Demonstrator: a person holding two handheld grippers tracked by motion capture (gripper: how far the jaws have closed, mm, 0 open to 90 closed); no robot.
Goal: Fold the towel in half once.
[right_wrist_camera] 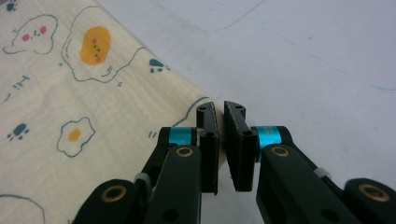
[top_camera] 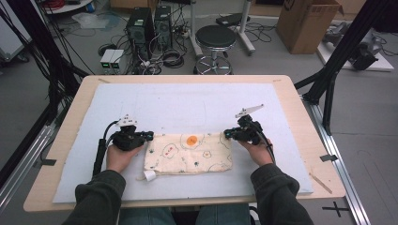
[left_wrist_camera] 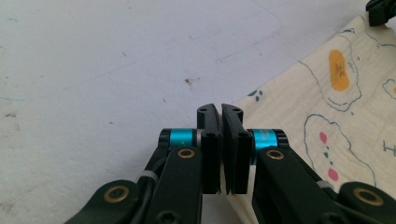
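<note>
A cream cloth [top_camera: 187,153] printed with fried eggs and paw marks lies folded into a long rectangle on the white foam mat [top_camera: 183,101] that covers the bench [top_camera: 300,101], near the person's edge and roughly centred between the two hands. A small white tag [top_camera: 149,176] sticks out at its near left corner.

The left tool [top_camera: 148,136] sits at the cloth's far left corner. In the left gripper view its jaws stand almost together, and the cloth's edge [left_wrist_camera: 299,121] runs in behind and under them; they look pinched on that corner, though the fabric between the pads is hidden, so the hold is a judgement. The right tool [top_camera: 227,134] mirrors it at the far right corner. In the right gripper view [right_wrist_camera: 219,122] a narrow slit remains between its jaws, with the cloth's corner [right_wrist_camera: 187,105] reaching right up to them; whether fabric is actually nipped there I cannot tell.

Taking both far corners at once makes sense for a fold: with the two ends held evenly, the far edge can be lifted and carried toward the near edge without the cloth skewing or bunching. The low, flat angle of both tools suits sliding a jaw under a thin edge lying flush on the mat
</note>
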